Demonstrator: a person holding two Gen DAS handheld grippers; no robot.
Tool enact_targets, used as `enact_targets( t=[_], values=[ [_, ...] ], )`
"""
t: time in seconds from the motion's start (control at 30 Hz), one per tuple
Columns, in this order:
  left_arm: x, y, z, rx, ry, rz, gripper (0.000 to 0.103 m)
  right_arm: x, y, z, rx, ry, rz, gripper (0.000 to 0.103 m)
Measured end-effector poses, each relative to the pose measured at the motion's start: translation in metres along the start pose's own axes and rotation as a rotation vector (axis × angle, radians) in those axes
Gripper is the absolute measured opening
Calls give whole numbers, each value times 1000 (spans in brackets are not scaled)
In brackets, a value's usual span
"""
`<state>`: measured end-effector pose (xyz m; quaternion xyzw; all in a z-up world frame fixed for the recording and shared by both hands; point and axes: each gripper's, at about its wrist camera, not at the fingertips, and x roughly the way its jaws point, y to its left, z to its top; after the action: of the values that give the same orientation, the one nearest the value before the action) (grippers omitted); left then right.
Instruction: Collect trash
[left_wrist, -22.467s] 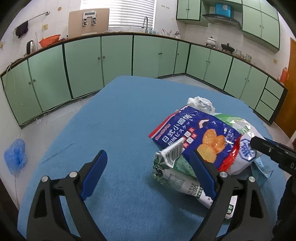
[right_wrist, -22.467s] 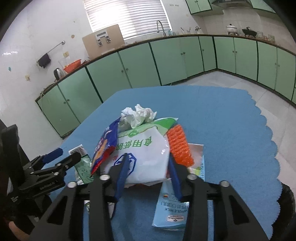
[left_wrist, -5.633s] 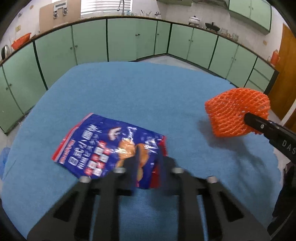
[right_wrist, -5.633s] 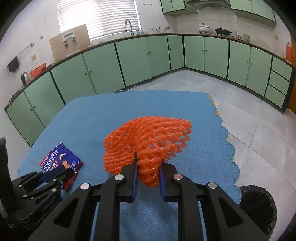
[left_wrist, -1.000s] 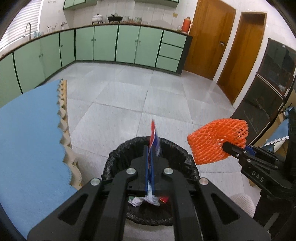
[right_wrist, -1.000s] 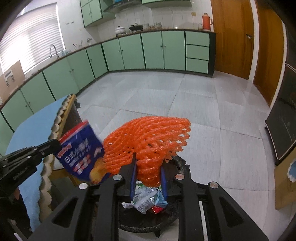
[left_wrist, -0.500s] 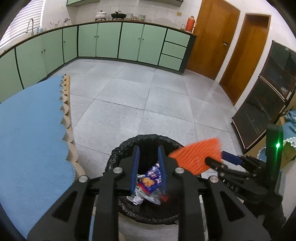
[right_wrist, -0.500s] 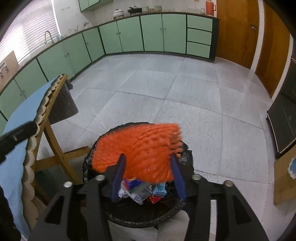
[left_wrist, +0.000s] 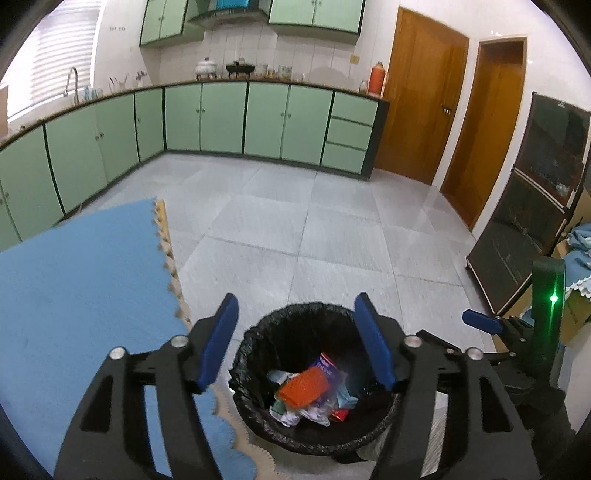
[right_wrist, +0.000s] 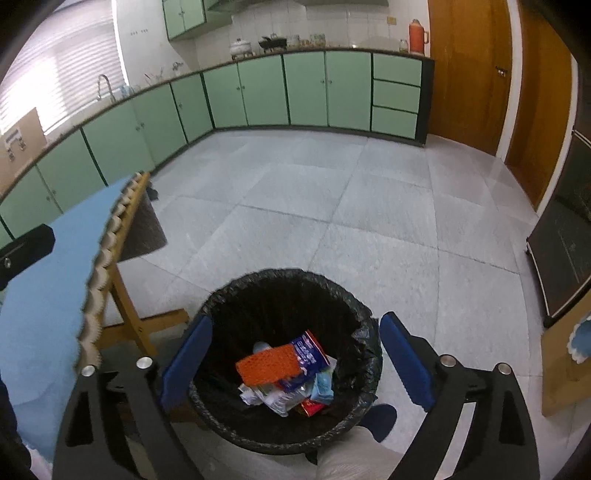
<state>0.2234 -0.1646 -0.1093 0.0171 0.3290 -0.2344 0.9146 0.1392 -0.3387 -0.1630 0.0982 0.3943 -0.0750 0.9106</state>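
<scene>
Hovering over the black-lined bin (right_wrist: 236, 295), your left gripper (left_wrist: 295, 343) and right gripper (right_wrist: 295, 365) have just been opening, fingers spread, nothing between them. Orange foam net (right_wrist: 267, 365) lies on the trash, long axis left to right, overlapping the blue snack bag (right_wrist: 310, 354) beside the blue tabletop (left_wrist: 74, 266).

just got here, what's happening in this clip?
A person with a gripper in each hand is clearing trash into a black-lined bin on the floor beside a blue-covered table. Both the left gripper and the right gripper hang over the bin; their jaws have just been opening and nothing is between them. The orange foam net and the blue snack bag now lie in the bin on top of other wrappers.
</scene>
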Motion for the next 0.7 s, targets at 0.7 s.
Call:
enact_targets(
  t=[0.7],
  values=[
    [-103, 14, 15, -14, -147, 80, 89, -114, 49, 18, -65, -139, 178, 97]
  ],
)
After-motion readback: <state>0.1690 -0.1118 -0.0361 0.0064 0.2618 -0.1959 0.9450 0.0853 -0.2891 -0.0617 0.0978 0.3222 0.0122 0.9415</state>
